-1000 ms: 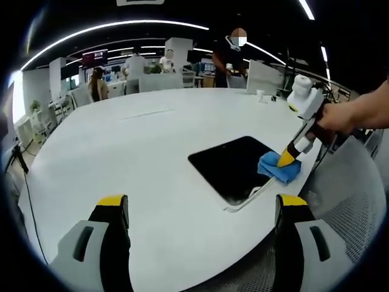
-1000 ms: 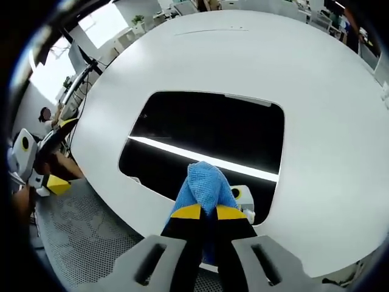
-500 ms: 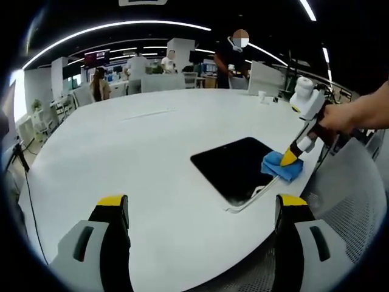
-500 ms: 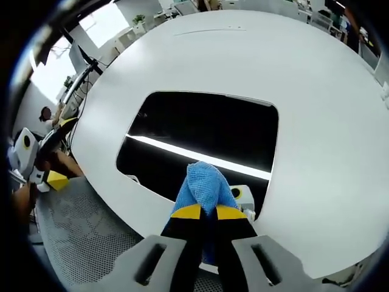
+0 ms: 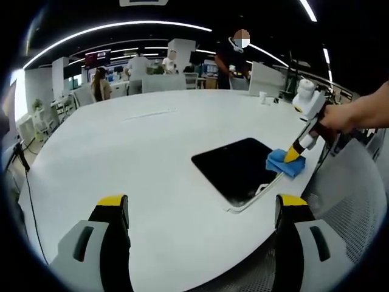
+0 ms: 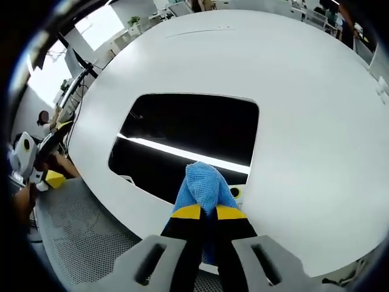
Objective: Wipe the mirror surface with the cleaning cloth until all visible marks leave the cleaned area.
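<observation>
Left gripper view: the left gripper [image 5: 197, 210] hangs over the near part of the white table [image 5: 121, 146], its 2 yellow-tipped jaws spread wide with bare table between them, holding nothing. To the right of centre the mirror [image 5: 238, 167] lies flat on the table near its edge, a dark rounded rectangle. At the mirror's right corner the right gripper [image 5: 293, 154] comes in from the right, held by a hand [image 5: 340, 118], pressing the blue cloth [image 5: 284, 163] onto the glass. People stand and sit in the office behind the table.

Right gripper view: at the far left the left gripper [image 6: 44, 179] shows beside a grey mesh chair [image 6: 91, 243]. The mirror [image 6: 182, 143] sits mid-picture, reflecting a bright ceiling light as 1 white line. The right gripper [image 6: 208, 212] has its 2 jaws closed together on the cloth [image 6: 200, 185], which bunches up ahead of the tips and rests on the mirror's near edge, toward its right corner.
</observation>
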The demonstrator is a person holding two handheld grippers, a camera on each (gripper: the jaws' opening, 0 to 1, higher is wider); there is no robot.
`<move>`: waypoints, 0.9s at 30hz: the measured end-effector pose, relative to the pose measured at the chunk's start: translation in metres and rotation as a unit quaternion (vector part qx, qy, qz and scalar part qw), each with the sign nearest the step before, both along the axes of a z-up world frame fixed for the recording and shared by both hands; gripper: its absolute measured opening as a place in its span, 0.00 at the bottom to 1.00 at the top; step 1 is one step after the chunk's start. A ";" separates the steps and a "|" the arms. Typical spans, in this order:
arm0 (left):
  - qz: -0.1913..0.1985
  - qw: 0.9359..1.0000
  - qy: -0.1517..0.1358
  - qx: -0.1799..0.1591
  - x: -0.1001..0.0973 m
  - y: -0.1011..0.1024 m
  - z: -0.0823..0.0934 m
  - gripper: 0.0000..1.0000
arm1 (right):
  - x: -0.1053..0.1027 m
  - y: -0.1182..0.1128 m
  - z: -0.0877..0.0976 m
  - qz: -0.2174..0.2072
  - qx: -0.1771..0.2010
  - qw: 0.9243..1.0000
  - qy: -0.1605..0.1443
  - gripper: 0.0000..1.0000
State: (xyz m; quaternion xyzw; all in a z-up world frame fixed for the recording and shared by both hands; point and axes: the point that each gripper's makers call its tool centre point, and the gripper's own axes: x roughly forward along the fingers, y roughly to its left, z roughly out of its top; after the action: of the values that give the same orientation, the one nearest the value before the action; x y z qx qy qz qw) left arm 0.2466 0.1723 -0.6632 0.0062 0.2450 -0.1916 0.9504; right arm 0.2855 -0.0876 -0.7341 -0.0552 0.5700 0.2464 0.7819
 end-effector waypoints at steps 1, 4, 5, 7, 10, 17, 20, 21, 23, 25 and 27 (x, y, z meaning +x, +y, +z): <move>0.000 1.000 0.001 0.000 0.000 0.000 0.000 0.99 | 0.001 -0.002 -0.001 -0.001 0.000 1.000 0.000 0.00; -0.001 1.000 0.002 0.001 0.000 0.000 -0.001 0.99 | 0.003 -0.008 -0.001 -0.008 0.001 1.000 0.001 0.00; -0.001 1.000 0.002 0.001 0.000 0.000 -0.001 0.99 | 0.005 -0.009 -0.002 -0.010 0.001 1.000 0.001 0.00; -0.001 1.000 0.003 0.002 0.000 0.000 -0.002 0.99 | 0.008 -0.012 -0.004 -0.015 0.003 1.000 0.002 0.00; -0.003 1.000 0.003 0.002 0.000 -0.001 -0.002 0.99 | 0.007 -0.011 -0.004 -0.014 0.002 1.000 0.003 0.00; -0.004 1.000 0.006 0.001 -0.001 -0.002 -0.002 0.99 | 0.013 -0.012 -0.007 -0.022 -0.001 1.000 0.005 0.00; -0.006 1.000 0.007 0.001 -0.001 -0.003 -0.003 0.99 | 0.016 -0.011 -0.008 -0.022 -0.003 1.000 0.004 0.00; -0.006 1.000 0.008 0.001 -0.001 -0.003 -0.003 0.99 | 0.016 -0.011 -0.006 -0.023 -0.004 1.000 0.004 0.00; -0.009 1.000 0.010 0.002 -0.002 -0.004 -0.004 0.99 | 0.016 -0.010 -0.003 -0.025 -0.005 1.000 0.004 0.00; -0.012 1.000 0.011 0.003 -0.002 -0.005 -0.004 0.99 | 0.020 -0.010 -0.004 -0.028 -0.005 1.000 0.005 0.00; -0.012 1.000 0.011 0.003 -0.002 -0.005 -0.005 0.99 | 0.024 -0.010 -0.005 -0.031 -0.005 1.000 0.005 0.00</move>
State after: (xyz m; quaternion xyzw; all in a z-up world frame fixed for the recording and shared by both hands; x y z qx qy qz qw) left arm 0.2444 0.1676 -0.6680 0.0098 0.2561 -0.2026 0.9451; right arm 0.3100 -0.0978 -0.7395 -0.0401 0.5760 0.2200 0.7863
